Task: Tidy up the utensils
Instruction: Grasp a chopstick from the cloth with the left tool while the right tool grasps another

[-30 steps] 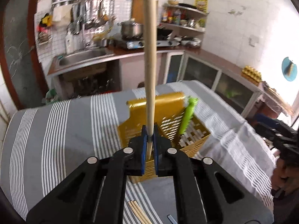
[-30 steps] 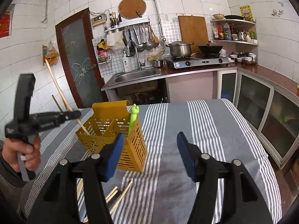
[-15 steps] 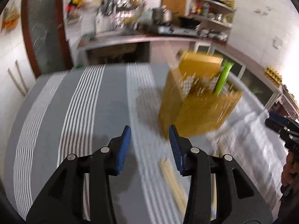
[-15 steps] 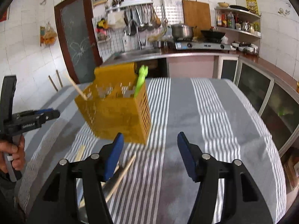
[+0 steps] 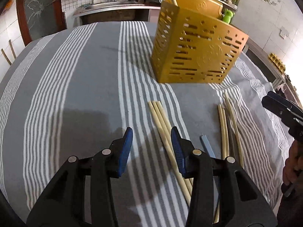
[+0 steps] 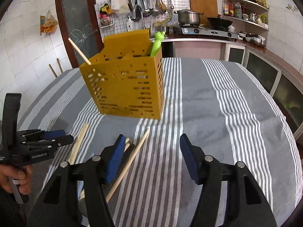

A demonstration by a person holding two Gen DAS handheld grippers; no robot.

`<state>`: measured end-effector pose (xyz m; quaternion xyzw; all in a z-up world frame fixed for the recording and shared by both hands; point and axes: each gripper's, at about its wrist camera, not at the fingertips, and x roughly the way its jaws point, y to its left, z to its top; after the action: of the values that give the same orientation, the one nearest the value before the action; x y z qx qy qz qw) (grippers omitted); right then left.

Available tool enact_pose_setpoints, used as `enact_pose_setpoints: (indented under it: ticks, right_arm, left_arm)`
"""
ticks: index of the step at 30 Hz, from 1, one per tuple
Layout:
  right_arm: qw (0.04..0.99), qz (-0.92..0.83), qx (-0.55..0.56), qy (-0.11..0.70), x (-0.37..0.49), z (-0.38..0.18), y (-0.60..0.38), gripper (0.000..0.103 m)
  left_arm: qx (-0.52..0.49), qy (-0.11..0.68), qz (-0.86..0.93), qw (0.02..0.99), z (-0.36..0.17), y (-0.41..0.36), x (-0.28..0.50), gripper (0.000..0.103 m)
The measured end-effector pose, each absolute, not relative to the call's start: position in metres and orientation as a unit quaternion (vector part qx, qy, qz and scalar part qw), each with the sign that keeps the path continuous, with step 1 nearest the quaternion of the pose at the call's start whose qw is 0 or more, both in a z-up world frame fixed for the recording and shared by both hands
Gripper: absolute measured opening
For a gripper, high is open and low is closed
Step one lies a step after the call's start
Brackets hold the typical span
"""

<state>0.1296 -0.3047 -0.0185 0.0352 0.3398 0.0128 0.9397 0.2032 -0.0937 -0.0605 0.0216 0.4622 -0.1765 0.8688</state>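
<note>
The left tool (image 5: 151, 147) hangs with jaws apart and empty just left of a bundle of three chopsticks (image 5: 161, 121) lying touching on the striped table (image 5: 75, 75); closing here may miss or pinch several; the right tool (image 6: 151, 155), also apart, hovers over loose sticks (image 6: 132, 157); beyond, the yellow holder (image 6: 128, 87) could tip if knocked.

A perforated yellow plastic utensil basket (image 6: 128, 87) stands upright on a grey-and-white striped tablecloth, holding a green plastic utensil (image 6: 156, 44) and one leaning pale wooden chopstick (image 6: 79, 51). More wooden chopsticks (image 5: 164, 128) lie loose on the cloth in front of it.
</note>
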Motion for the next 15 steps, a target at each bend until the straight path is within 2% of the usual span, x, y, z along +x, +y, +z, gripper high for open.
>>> enact_pose_setpoints:
  ticks: [15]
  right_arm:
    - [0.929,0.007,0.025,0.369,0.134,-0.036,-0.298,0.059]
  left_arm:
    - [0.050,0.476,-0.149,0.865,-0.078,-0.099,0.213,0.044]
